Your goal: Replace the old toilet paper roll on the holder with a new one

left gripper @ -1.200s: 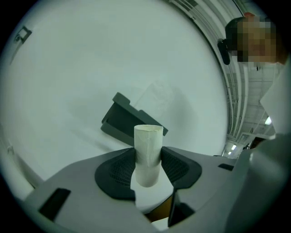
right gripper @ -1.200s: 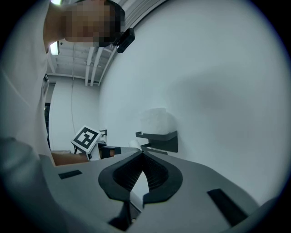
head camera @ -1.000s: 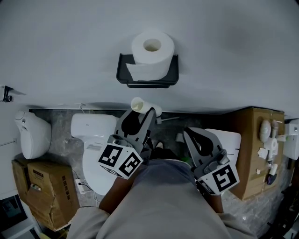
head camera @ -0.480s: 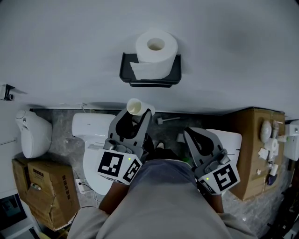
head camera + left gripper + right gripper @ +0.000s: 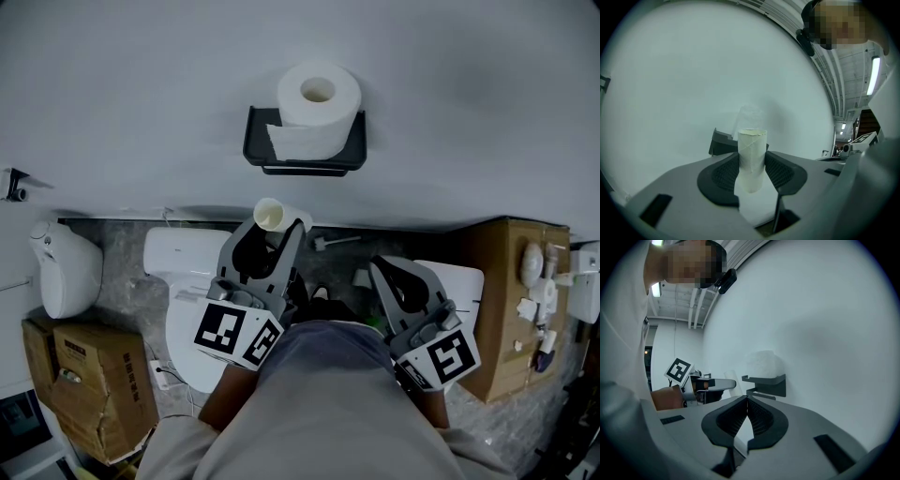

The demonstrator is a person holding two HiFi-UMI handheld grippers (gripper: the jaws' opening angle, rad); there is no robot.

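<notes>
On the white wall ahead, item one: a full white toilet paper roll (image 5: 319, 105), standing on end on the top of a black wall-mounted holder (image 5: 305, 157), hole upward, a loose sheet hanging over the holder's front edge.

Item two: an empty pale cardboard tube (image 5: 751, 150), clamped between the fingers of the left gripper (image 5: 275, 232). Its long axis runs crosswise to the pads, and one end rises clear above them. These jaws have just been closing, and the tube sits between them, pressed on both sides.

Item three: the right gripper (image 5: 746, 404), fingers closed together on nothing, held level beside the left.

We judge the holder to lie straight ahead of and above the left fingers, the left hand being the nearer. Nothing stands between.

Below, on the floor: a white toilet (image 5: 187, 319), a brown cardboard box (image 5: 89, 384) at the left, and a second cardboard box (image 5: 511, 281) at the right. None obstructs the wall.
</notes>
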